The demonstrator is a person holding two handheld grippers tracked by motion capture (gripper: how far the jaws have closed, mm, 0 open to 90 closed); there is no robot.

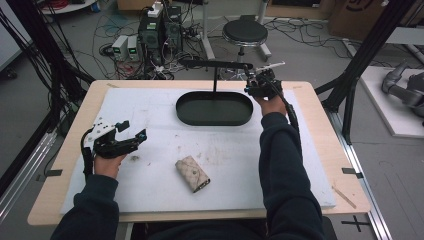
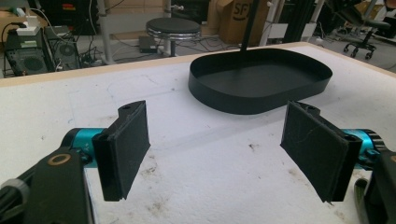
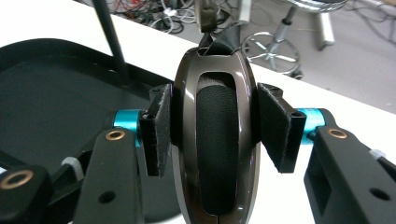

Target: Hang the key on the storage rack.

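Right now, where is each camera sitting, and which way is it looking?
High view: above the person's side, looking forward and down on the table; both forearms, left gripper and right gripper show.
Left gripper view: rides the left gripper, looking along its open jaws across the table at the black tray.
Right gripper view: rides the right gripper, jaws clamped on a glossy brown object, tray behind.
Shared: all three show the tray.

Glossy brown oval fob (image 3: 214, 140) w/ black leather inset, upright, clamped in right tool (image 3: 212, 123) beside black oval tray (image 1: 214, 108). Beige quilted key pouch (image 1: 192, 173) lies flat mid-surface.
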